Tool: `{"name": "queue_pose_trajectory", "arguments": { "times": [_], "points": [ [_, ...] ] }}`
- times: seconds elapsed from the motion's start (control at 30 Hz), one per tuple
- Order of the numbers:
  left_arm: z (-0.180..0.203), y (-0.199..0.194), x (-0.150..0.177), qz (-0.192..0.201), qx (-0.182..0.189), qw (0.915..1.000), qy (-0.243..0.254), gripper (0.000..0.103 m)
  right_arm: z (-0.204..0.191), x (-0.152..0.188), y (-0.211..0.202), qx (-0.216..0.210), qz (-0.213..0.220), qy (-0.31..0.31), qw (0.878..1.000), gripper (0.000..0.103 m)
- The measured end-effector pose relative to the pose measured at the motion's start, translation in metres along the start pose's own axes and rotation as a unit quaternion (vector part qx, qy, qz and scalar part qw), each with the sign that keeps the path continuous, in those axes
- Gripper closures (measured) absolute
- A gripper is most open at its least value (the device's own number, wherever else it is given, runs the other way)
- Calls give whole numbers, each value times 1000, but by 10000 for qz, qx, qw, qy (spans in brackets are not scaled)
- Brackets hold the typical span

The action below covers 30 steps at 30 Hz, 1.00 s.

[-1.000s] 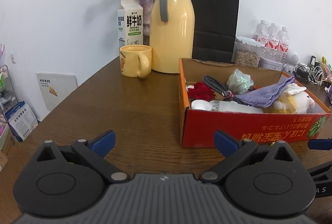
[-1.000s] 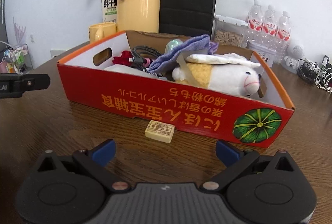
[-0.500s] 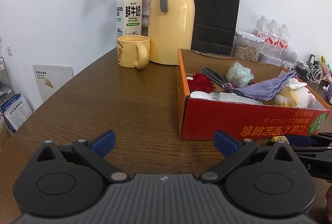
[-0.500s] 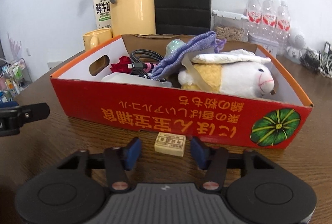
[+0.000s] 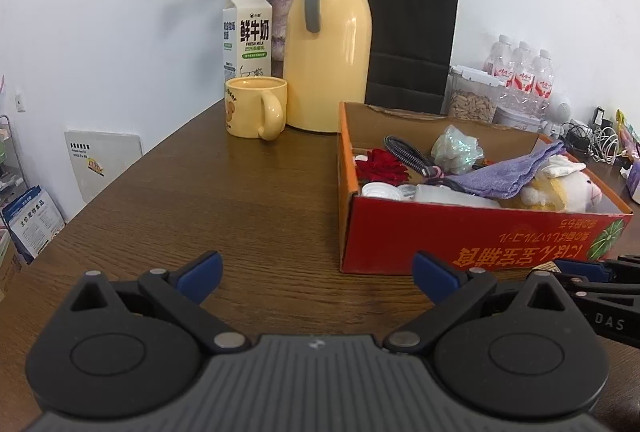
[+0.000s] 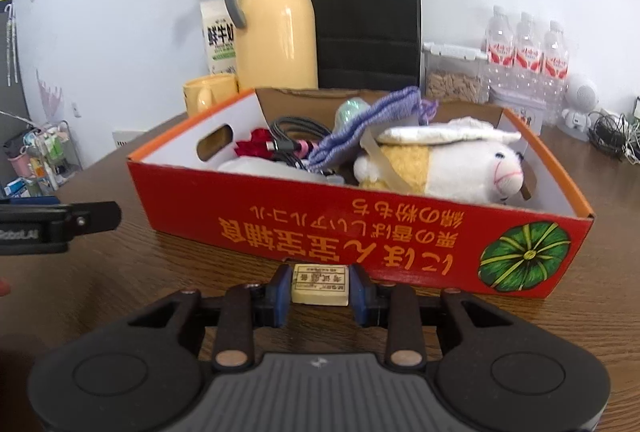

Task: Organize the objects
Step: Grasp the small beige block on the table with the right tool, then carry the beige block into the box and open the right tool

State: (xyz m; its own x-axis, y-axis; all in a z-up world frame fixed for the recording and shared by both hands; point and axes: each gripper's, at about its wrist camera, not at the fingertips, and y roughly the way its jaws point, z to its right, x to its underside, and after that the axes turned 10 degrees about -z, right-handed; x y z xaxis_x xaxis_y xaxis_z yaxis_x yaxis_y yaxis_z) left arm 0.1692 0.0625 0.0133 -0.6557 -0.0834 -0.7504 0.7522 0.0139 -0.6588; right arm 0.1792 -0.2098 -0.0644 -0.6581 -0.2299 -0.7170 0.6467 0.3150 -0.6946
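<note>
A small cream block (image 6: pixel 320 286) with a printed label lies on the brown table just in front of the red cardboard box (image 6: pixel 360 232). My right gripper (image 6: pixel 320 290) has its jaws closing, and both blue pads touch the block's ends. The box holds a white and yellow plush toy (image 6: pixel 460 168), a purple cloth (image 6: pixel 360 128), a black cable and a red flower. My left gripper (image 5: pixel 318 268) stands open over bare table left of the box (image 5: pixel 460 236), with nothing between its fingers. Its finger (image 6: pixel 60 220) shows at the left edge of the right wrist view.
Behind the box stand a yellow thermos jug (image 5: pixel 328 60), a yellow mug (image 5: pixel 256 106), a milk carton (image 5: pixel 248 32), a vase of dried roses and a black paper bag (image 5: pixel 412 32). Water bottles (image 5: pixel 520 72) and tangled cables (image 5: pixel 592 140) sit at the back right. The table edge runs along the left.
My right gripper's jaws came in from wide open until the pads met the small block, and it moved a little nearer the box. The left gripper stayed open and still.
</note>
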Motion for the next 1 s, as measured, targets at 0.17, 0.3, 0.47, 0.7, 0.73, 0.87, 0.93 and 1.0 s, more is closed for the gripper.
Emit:
{"name": "queue_pose_trajectory", "arguments": {
  "times": [0.17, 0.3, 0.47, 0.7, 0.73, 0.87, 0.93, 1.0],
  "points": [
    [10, -4, -9, 81, 32, 9999, 66, 0, 6, -6, -17, -28, 272, -46, 9996, 73],
    [22, -8, -23, 244, 154, 9995, 130, 0, 12, -18, -32, 26, 592, -132, 9982, 73],
    [41, -10, -44, 494, 227, 9983, 199, 0, 23, -45, -44, 196, 1021, -210, 9944, 73],
    [62, -1, -74, 699, 270, 9970, 187, 0, 46, -90, -40, 316, 1365, -160, 9900, 73],
    [65, 2, -78, 710, 260, 9969, 198, 0, 49, -95, -38, 321, 1377, -142, 9899, 73],
    [75, 13, -89, 748, 240, 9966, 265, 0, 58, -107, -20, 357, 1276, -124, 9911, 73],
    [78, 19, -92, 741, 241, 9966, 266, 0, 62, -108, -9, 358, 1166, -106, 9925, 73],
    [79, 25, -94, 694, 232, 9970, 249, 0, 66, -107, -1, 335, 1053, -80, 9938, 73]
  ]
}}
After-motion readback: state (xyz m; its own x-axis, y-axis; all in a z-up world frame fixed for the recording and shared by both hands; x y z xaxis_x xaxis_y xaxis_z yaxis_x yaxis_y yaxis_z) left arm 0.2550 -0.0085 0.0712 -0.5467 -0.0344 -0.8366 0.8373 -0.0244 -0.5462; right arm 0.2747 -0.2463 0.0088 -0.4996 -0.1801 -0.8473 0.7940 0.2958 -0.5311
